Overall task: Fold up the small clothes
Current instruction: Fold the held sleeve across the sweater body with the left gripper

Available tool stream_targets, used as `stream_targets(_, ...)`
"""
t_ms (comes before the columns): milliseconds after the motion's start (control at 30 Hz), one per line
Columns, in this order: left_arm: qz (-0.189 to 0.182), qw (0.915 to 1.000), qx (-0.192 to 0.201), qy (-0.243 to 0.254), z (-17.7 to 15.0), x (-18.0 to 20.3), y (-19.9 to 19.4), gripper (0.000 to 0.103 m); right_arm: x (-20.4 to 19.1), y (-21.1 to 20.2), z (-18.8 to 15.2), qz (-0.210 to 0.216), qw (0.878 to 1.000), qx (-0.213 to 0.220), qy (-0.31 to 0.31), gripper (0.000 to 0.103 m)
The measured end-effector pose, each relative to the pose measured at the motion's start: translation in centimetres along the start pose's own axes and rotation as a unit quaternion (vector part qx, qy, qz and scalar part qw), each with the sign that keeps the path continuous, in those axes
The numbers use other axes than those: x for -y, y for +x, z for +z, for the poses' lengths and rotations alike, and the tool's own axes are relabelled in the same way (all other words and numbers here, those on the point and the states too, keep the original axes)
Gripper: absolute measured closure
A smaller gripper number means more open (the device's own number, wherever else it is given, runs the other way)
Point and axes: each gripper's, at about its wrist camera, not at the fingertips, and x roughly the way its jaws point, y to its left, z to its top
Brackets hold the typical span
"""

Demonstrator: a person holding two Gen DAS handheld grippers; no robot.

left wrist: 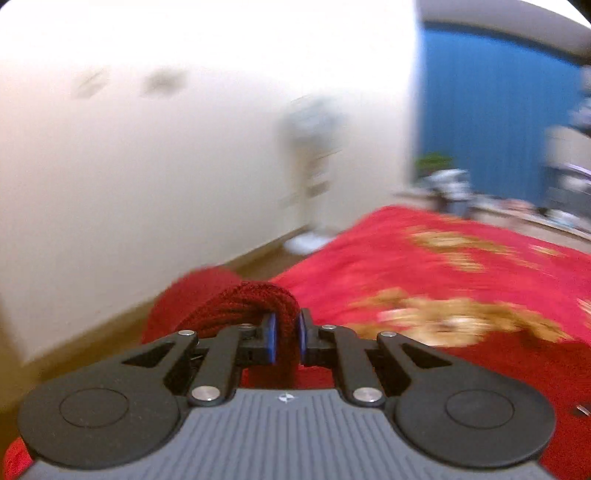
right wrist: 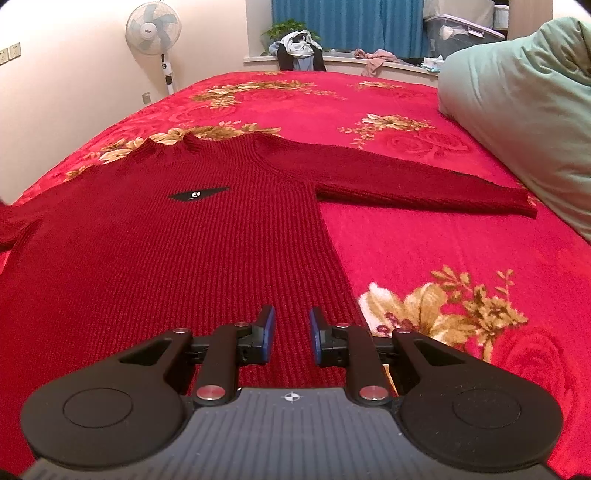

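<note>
A dark red knit sweater (right wrist: pixel 184 236) lies flat on the red flowered bedspread (right wrist: pixel 424 240), with a black label on the chest and its right sleeve (right wrist: pixel 424 181) stretched out to the right. My right gripper (right wrist: pixel 291 332) is open and empty, low over the sweater's lower hem near its right edge. In the blurred left wrist view my left gripper (left wrist: pixel 287 334) is shut on a bunched fold of the dark red knit (left wrist: pixel 255 299), held up above the bed's left edge.
A pale green duvet (right wrist: pixel 517 110) is piled at the right side of the bed. A standing fan (right wrist: pixel 153 29) is by the wall at the back left. A windowsill with clothes (right wrist: pixel 299 51), blue curtains and a plastic box is behind the bed.
</note>
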Motion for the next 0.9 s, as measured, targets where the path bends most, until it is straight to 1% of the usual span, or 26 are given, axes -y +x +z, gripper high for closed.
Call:
stream_targets(33, -0.036, 0.9988, 0.017, 0.028, 0.0, 2.7, -1.1, 0.091, 0.0, 0.0, -0.1, -0.003, 1.000, 0.005, 0.001, 0.087)
stream_targets(67, -0.069, 0.9962, 0.025, 0.047, -0.2, 4.8, -1.9, 0.091, 0.0, 0.0, -0.2, -0.004, 1.000, 0.009, -0.001, 0.087)
stream_targets(100, -0.116, 0.9909, 0.023, 0.063, -0.5, 7.1, -2.8, 0.090, 0.0, -0.1, -0.4, -0.005, 1.000, 0.014, -0.005, 0.087)
stream_targets(133, -0.182, 0.9804, 0.000, 0.075, -0.8, 9.3, -3.3, 0.088, -0.1, -0.1, -0.6, -0.006, 1.000, 0.016, -0.009, 0.087)
stream_targets(167, -0.242, 0.9659, -0.036, 0.086, -1.2, 11.0, -3.5, 0.082, -0.2, 0.0, -0.8, -0.006, 1.000, 0.016, -0.012, 0.087)
stream_targets(200, -0.289, 0.9497, -0.071, 0.099, -1.6, 12.3, -3.5, 0.082, -0.3, 0.1, -1.1, -0.006, 1.000, 0.015, -0.015, 0.087)
stream_targets(233, -0.303, 0.9438, -0.082, 0.103, -1.9, 13.0, -3.8, 0.082, -0.5, 0.3, -1.5, -0.005, 1.000, 0.011, -0.020, 0.087)
stream_targets(267, -0.306, 0.9435, -0.082, 0.099, -1.9, 12.9, -3.9, 0.081, -0.6, 0.5, -1.8, -0.005, 1.000, 0.007, -0.026, 0.087)
stream_targets(300, -0.307, 0.9447, -0.083, 0.081, -1.6, 12.1, -3.6, 0.080, -0.9, 0.6, -2.1, -0.007, 0.999, 0.003, -0.034, 0.087)
stream_targets(333, -0.301, 0.9481, -0.088, 0.055, -1.2, 10.7, -2.9, 0.079, -1.1, 0.6, -2.4, -0.008, 0.999, 0.001, -0.041, 0.087)
stream_targets(367, -0.282, 0.9543, -0.095, 0.029, -1.0, 9.2, -2.1, 0.078, -1.4, 0.6, -2.7, -0.009, 0.999, 0.001, -0.046, 0.087)
stream_targets(433, -0.225, 0.9681, -0.110, -0.009, -1.0, 6.1, -0.5, 0.078, -1.7, 0.2, -3.0, -0.002, 0.999, 0.004, -0.043, 0.087)
stream_targets(467, -0.203, 0.9716, -0.119, -0.022, -1.1, 5.4, 0.1, 0.078, -1.9, 0.0, -3.1, 0.006, 0.999, 0.003, -0.036, 0.087)
stream_targets(533, -0.156, 0.9758, -0.145, -0.047, -1.5, 3.2, 1.5, 0.078, -2.4, -0.1, -3.2, 0.023, 1.000, 0.003, -0.019, 0.087)
stream_targets(600, -0.131, 0.9759, -0.163, -0.061, -1.6, 1.2, 2.3, 0.078, -3.2, 0.0, -2.6, 0.043, 0.999, 0.003, 0.006, 0.087)
stream_targets(633, -0.127, 0.9762, -0.164, -0.064, -1.3, 0.7, 2.6, 0.078, -3.7, 0.3, -2.1, 0.058, 0.998, 0.003, 0.025, 0.087)
stream_targets(700, -0.127, 0.9770, -0.159, -0.066, -0.8, -0.3, 2.6, 0.078, -4.7, 1.2, -0.7, 0.085, 0.994, 0.003, 0.067, 0.083)
stream_targets(733, -0.129, 0.9771, -0.156, -0.065, -0.5, -0.8, 2.7, 0.078, -5.3, 2.1, 0.1, 0.100, 0.991, -0.001, 0.092, 0.076)
stream_targets(800, -0.135, 0.9774, -0.151, -0.061, -0.2, -0.9, 2.6, 0.078, -6.3, 4.0, 1.6, 0.122, 0.983, 0.000, 0.134, 0.075)
stream_targets(833, -0.138, 0.9775, -0.150, -0.055, -0.2, -0.6, 2.5, 0.078, -7.0, 5.1, 2.3, 0.121, 0.981, 0.005, 0.151, 0.073)
stream_targets(900, -0.145, 0.9778, -0.147, -0.038, -0.3, 0.0, 2.4, 0.077, -7.9, 7.4, 3.5, 0.114, 0.975, 0.002, 0.189, 0.062)
